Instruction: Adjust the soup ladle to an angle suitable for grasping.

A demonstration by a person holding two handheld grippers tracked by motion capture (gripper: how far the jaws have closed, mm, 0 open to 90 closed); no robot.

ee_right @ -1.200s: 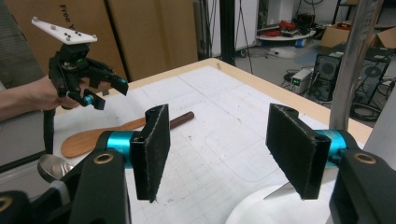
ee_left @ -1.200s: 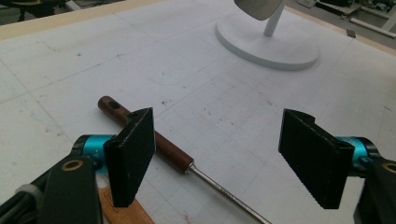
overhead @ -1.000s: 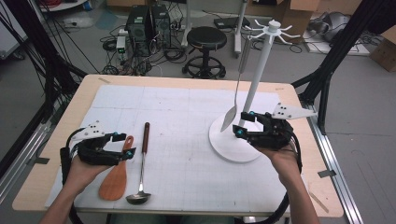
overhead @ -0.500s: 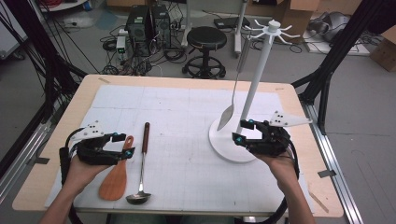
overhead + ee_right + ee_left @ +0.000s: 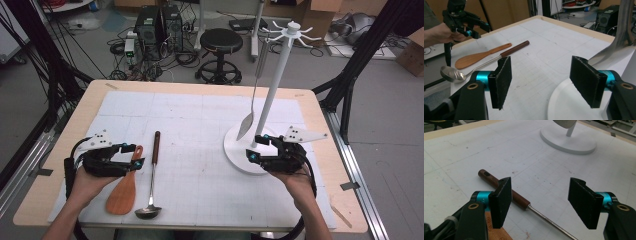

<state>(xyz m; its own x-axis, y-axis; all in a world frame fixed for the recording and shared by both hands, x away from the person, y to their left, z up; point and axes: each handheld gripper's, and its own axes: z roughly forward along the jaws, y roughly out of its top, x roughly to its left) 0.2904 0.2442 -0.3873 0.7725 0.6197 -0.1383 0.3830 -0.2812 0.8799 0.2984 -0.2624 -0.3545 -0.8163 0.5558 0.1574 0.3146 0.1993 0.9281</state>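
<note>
White mat, rack [image 5: 272,95] at right: your right gripper [image 5: 260,149] has backed off its hung spatula [image 5: 248,120], jaws spread; left gripper [image 5: 134,155] spread beside ladle [image 5: 151,172].

The ladle [image 5: 150,190] had a shiny metal bowl and shaft with a dark, smooth wooden handle. The spatula [image 5: 125,190] was matt orange-brown wood. The stand [image 5: 252,150] looked like smooth white plastic, its hanging turner [image 5: 248,120] dull metal. A white gridded mat [image 5: 200,135], lightly scuffed, covered the pale wooden desk [image 5: 55,150]. Each tool's pads [image 5: 584,206] looked black, ribbed rubber.
</note>
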